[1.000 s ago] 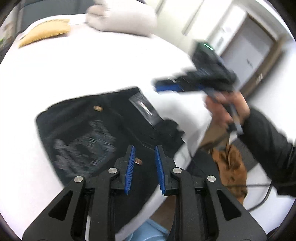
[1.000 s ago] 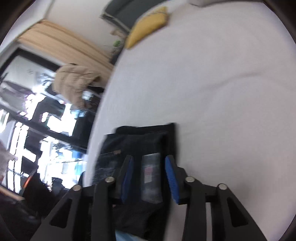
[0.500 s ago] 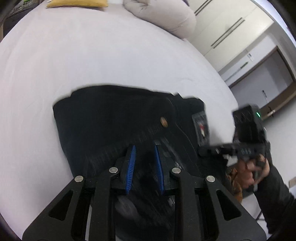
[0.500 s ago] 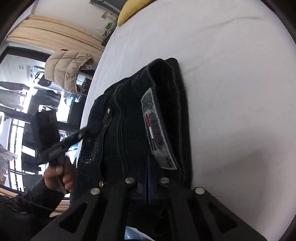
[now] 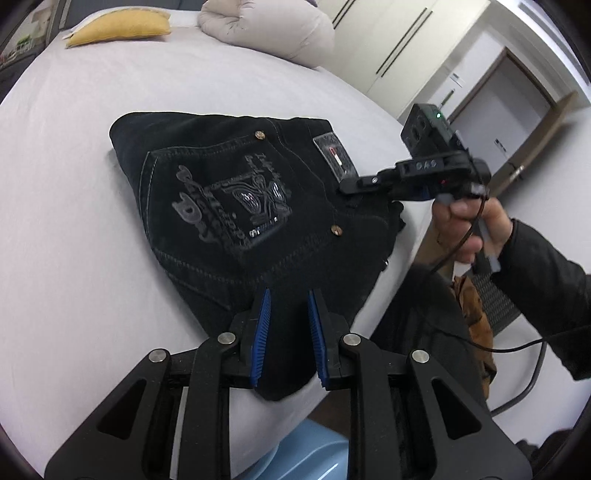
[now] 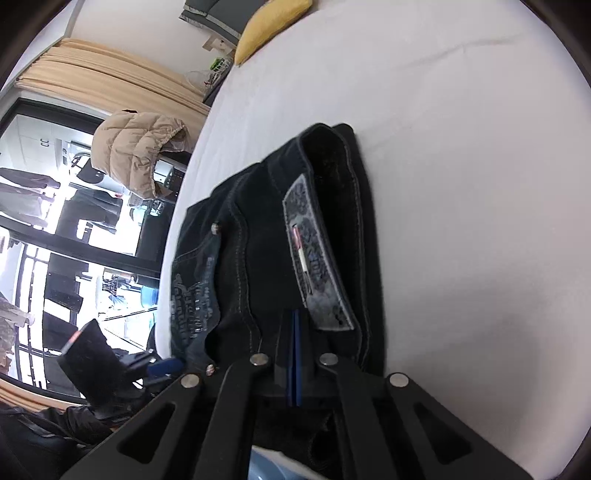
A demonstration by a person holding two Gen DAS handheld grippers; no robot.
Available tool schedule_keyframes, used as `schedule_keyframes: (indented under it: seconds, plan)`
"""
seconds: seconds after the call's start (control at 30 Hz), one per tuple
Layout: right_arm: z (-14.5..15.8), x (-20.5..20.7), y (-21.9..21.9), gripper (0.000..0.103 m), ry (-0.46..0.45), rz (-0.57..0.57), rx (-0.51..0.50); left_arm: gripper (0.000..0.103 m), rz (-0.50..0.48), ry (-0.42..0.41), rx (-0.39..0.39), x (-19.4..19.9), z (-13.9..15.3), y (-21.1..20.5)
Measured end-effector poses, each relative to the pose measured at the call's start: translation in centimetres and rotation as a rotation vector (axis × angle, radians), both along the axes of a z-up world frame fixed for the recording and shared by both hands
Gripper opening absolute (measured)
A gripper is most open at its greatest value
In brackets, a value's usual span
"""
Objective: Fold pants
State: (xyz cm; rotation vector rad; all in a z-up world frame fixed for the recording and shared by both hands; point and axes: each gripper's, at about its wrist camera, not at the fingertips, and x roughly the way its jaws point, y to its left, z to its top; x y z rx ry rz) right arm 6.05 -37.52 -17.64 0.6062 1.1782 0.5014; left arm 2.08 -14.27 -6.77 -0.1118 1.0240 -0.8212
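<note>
Black jeans (image 5: 236, 206) lie folded into a compact bundle on the white bed (image 5: 55, 184), back pocket embroidery and waistband patch facing up. My left gripper (image 5: 288, 325) is open, its blue pads just above the bundle's near edge, holding nothing. My right gripper (image 6: 295, 347) has its blue pads pressed together at the waistband end of the jeans (image 6: 258, 258), beside the grey patch (image 6: 317, 266). It also shows in the left wrist view (image 5: 417, 177), hand-held at the bundle's right end.
A yellow cushion (image 5: 122, 26) and a beige rolled duvet (image 5: 269, 29) lie at the far end of the bed. The bed edge runs close under the jeans' near side. A tan puffer jacket (image 6: 136, 151) hangs by the window.
My right gripper has shut at the waistband end. My left gripper has drawn back to the bundle's near edge, still open. The jeans now lie flatter.
</note>
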Motion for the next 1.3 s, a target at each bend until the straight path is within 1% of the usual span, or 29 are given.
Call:
schedule_keyframes:
  seconds: [0.1, 0.17, 0.23, 0.27, 0.33, 0.4, 0.43, 0.5, 0.6, 0.63, 0.67, 0.7, 0.73, 0.77, 0.8, 0.83, 0.87, 0.9, 0.93, 0.97, 1.0, 1.03, 1.07, 1.13, 1.17, 1.27, 1.3]
  plan:
    - [0.7, -1.9, -0.9, 0.0, -0.024, 0.014, 0.021, 0.02, -0.02, -0.035, 0.025, -0.5, -0.7, -0.6]
    - [0.4, -2.6, -1.1, 0.0, -0.025, 0.022, 0.039, 0.02, -0.029, -0.045, 0.025, -0.4, -1.4, -0.8]
    - [-0.6, -3.0, -1.6, 0.0, -0.012, 0.003, 0.066, 0.02, -0.032, -0.04, -0.009, 0.0, -2.2, -0.7]
    - [-1.5, -2.9, -2.2, 0.0, -0.003, -0.018, 0.108, 0.02, -0.036, -0.043, -0.017, 0.1, -2.3, -0.5]
    - [-2.4, -2.9, -2.7, 0.0, -0.012, -0.033, 0.154, 0.02, -0.05, -0.065, -0.017, 0.2, -2.4, -0.3]
    - [-3.3, -3.0, -3.1, 0.0, -0.024, -0.043, 0.198, 0.02, -0.065, -0.104, -0.029, 0.0, -2.8, -0.2]
    - [-3.4, -3.0, -3.2, 0.0, -0.034, -0.038, 0.201, 0.02, -0.066, -0.11, -0.042, -0.1, -2.9, 0.2]
    - [-3.5, -3.0, -3.3, 0.0, -0.055, -0.025, 0.209, 0.02, -0.056, -0.084, -0.1, 0.3, -3.1, 1.2]
    - [-3.2, -3.3, -3.5, 0.0, -0.048, -0.03, 0.227, 0.02, -0.041, -0.042, -0.078, 0.8, -0.9, 1.3]
    - [-2.7, -3.4, -3.5, 0.001, -0.037, -0.032, 0.236, 0.02, -0.03, -0.032, -0.098, 1.2, 0.4, 1.6]
    - [-1.9, -3.8, -3.7, 0.005, -0.038, -0.02, 0.268, 0.02, -0.024, -0.06, -0.149, 1.6, 2.0, 2.3]
    - [-0.9, -4.1, -3.7, 0.007, -0.068, -0.003, 0.293, 0.02, -0.018, -0.081, -0.186, 2.4, 3.0, 2.9]
    - [-0.2, -4.2, -3.4, 0.01, -0.096, 0.013, 0.322, 0.02, -0.016, -0.067, -0.217, 3.3, 3.2, 3.2]
    - [0.6, -4.2, -3.2, 0.012, -0.123, 0.034, 0.366, 0.02, -0.011, -0.008, -0.271, 5.6, 2.9, 3.5]
    - [0.9, -4.0, -2.9, 0.018, -0.13, 0.044, 0.38, 0.02, -0.002, 0.037, -0.303, 7.3, 2.3, 3.6]
    - [1.0, -3.7, -2.7, 0.02, -0.131, 0.051, 0.385, 0.02, 0.008, 0.095, -0.348, 9.6, 1.4, 3.8]
    - [0.8, -3.3, -2.3, 0.02, -0.117, 0.057, 0.385, 0.02, 0.011, 0.147, -0.389, 11.3, 0.6, 3.9]
    - [0.3, -2.9, -2.0, 0.02, -0.1, 0.061, 0.387, 0.02, 0.006, 0.242, -0.455, 13.5, -1.1, 4.0]
    - [-0.2, -2.7, -1.9, 0.019, -0.086, 0.063, 0.386, 0.02, 0.025, 0.331, -0.502, 15.2, -2.9, 4.2]
    - [-0.9, -2.5, -1.8, 0.017, -0.067, 0.058, 0.379, 0.02, 0.052, 0.37, -0.511, 16.0, -4.1, 4.4]
    - [-2.0, -2.3, -1.8, 0.015, -0.043, 0.043, 0.38, 0.02, 0.059, 0.412, -0.533, 16.5, -5.2, 4.6]
    - [-2.4, -2.4, -1.8, 0.004, -0.035, 0.034, 0.38, 0.02, 0.059, 0.437, -0.556, 16.5, -5.9, 4.9]
    - [-3.1, -2.5, -2.1, 0.0, -0.022, 0.015, 0.375, 0.02, 0.061, 0.436, -0.577, 16.0, -6.0, 5.3]
    - [-3.7, -2.8, -2.6, 0.0, -0.018, -0.001, 0.394, 0.02, 0.039, 0.454, -0.611, 14.6, -6.2, 5.9]
    - [-3.8, -3.1, -3.0, 0.0, -0.023, -0.007, 0.4, 0.02, 0.006, 0.46, -0.619, 13.1, -6.2, 5.9]
    - [-4.1, -3.5, -3.6, 0.0, -0.022, -0.02, 0.414, 0.02, -0.074, 0.486, -0.627, 8.9, -6.9, 5.7]
    - [-4.2, -3.6, -3.8, 0.0, -0.022, -0.025, 0.422, 0.02, -0.085, 0.479, -0.616, 7.6, -7.2, 5.6]
